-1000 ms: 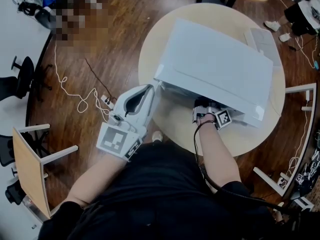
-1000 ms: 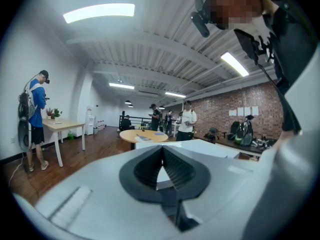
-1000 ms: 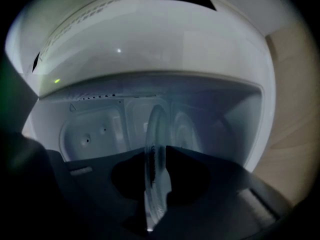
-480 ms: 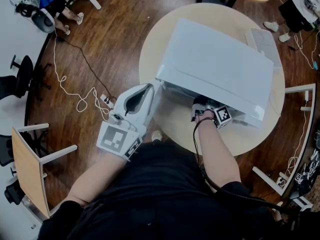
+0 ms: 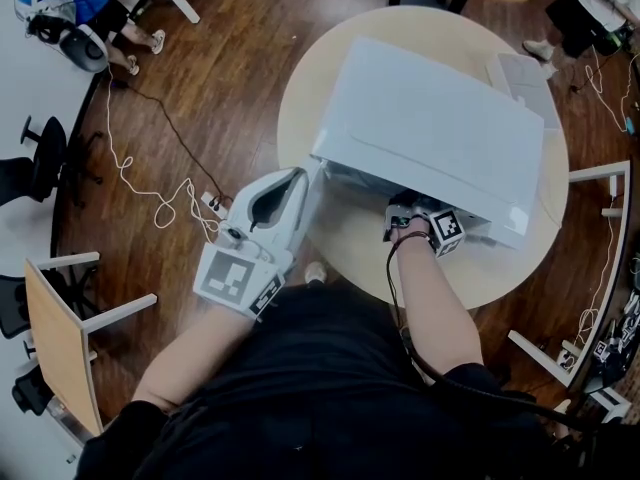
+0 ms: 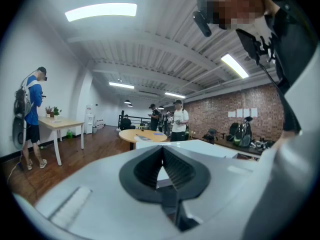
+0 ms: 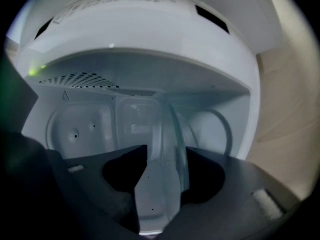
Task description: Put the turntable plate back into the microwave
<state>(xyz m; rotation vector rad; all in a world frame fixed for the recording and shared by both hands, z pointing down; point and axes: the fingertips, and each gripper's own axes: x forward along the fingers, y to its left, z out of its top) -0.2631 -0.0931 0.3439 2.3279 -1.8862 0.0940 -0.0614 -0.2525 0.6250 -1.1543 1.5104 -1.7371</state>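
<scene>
A dark wood floor point(image 5: 230, 58), a round pale table point(image 5: 350, 238), and on it the white microwave point(image 5: 430, 128), its open mouth facing the person. Further back in the room, a few people stood around another table.

Over to the left gripper point(image 5: 300, 175): it sat at the near left corner of the microwave, jaws brought together at the tips, and nothing showed between them.

The right gripper point(image 7: 166, 149) was where the action was. It reached into the oven, with only its marker cube point(image 5: 447, 230) poking out under the front edge. Its jaws had just been opening and stood well apart, with the clear glass plate point(image 7: 175, 129) between them. The plate was inside the oven, tilted steeply and almost on edge, its rim close to the right-hand jaw. The pads did not look to be pressing on it. Whether its lower edge rested on the oven floor could not be told.

That plate is probably stiff, fairly heavy and slick, and it would chip or crack if it toppled against the walls. The rim looks like the place to take it, one pad on each face, gripped firmly but without crushing. From there it likely needs lowering flat and centring on the floor of the oven.
</scene>
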